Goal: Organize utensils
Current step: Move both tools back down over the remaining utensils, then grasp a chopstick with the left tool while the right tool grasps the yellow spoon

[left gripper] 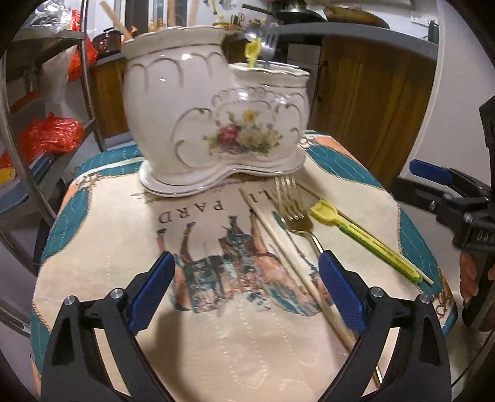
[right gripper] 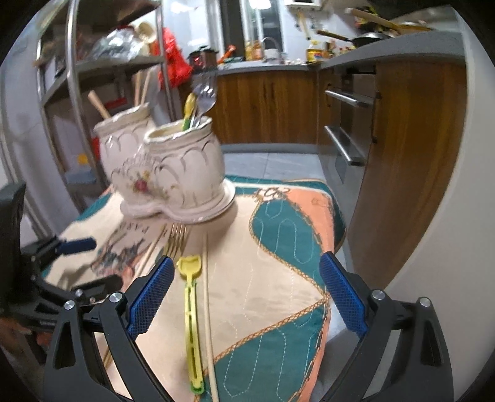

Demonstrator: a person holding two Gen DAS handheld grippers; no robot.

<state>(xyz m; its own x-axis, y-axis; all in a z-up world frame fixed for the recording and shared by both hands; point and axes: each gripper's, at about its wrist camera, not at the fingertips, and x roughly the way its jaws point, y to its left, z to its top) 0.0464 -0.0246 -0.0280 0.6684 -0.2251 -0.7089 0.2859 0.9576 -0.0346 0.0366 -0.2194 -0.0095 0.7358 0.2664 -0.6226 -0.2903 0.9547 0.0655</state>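
1. Ceramic holder (left gripper: 213, 123): white, gilt trim, flower print, two joined pots on one base, standing upright at the far end of the cloth (left gripper: 216, 340). Taller pot holds a wooden stick (left gripper: 116, 20). Shorter pot holds a yellow plastic utensil (left gripper: 252, 51) and steel forks (left gripper: 269, 40).
2. Loose items on the cloth just in front of the holder: gold fork (left gripper: 292, 207), tines toward the holder; one chopstick (left gripper: 278, 244) to its left; yellow-green scoop (left gripper: 365, 235) to its right; second chopstick (right gripper: 208, 309) beside the scoop.
3. Writing on the cloth near the holder's base, upside down: "PARD" legible, remainder unclear. Horse print below it.
4. Left gripper (left gripper: 247, 290): jaws wide apart, nothing between the pads, over the horse print in front of the holder.
5. Right gripper (right gripper: 247, 293): jaws wide apart, holding nothing; scoop and second chopstick lie on the cloth between its fingers.
6. Room behind the holder: wooden cabinets (right gripper: 266, 105), grey counter, metal shelving (right gripper: 74, 77) with red bags.
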